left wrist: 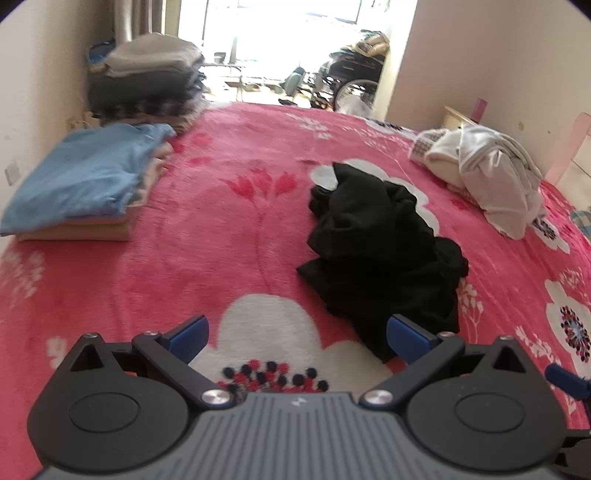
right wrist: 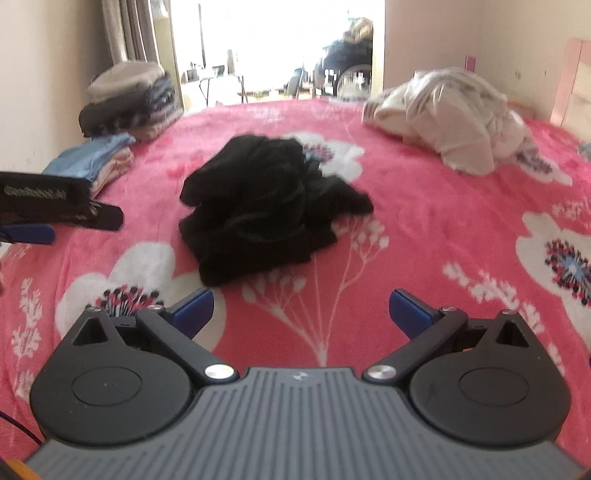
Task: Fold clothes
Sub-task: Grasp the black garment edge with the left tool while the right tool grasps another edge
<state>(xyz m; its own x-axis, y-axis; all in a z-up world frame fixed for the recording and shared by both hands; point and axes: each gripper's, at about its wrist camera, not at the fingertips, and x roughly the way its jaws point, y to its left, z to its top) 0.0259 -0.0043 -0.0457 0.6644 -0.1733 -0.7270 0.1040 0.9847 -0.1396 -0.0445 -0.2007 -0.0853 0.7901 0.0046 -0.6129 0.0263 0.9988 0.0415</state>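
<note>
Pink floral bed (left wrist: 229, 229) carries black heap (left wrist: 376, 251) (crumpled), folded stacks (left wrist: 85, 184), white pile (left wrist: 491, 177).

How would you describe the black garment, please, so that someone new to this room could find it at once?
Start from the pink floral blanket covering the bed. Near its middle, just ahead of both tongs, lies the crumpled black garment. Unlike the folded blue top at the left and the white clothes heap at the far right, it is black and lies alone.

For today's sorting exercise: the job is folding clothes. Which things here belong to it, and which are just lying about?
Job:
black garment, crumpled
white clothes heap
blue folded stack
tall folded stack
left gripper, open
right gripper, open

Lying about:
blanket
wheel beyond the doorway
curtain
</note>
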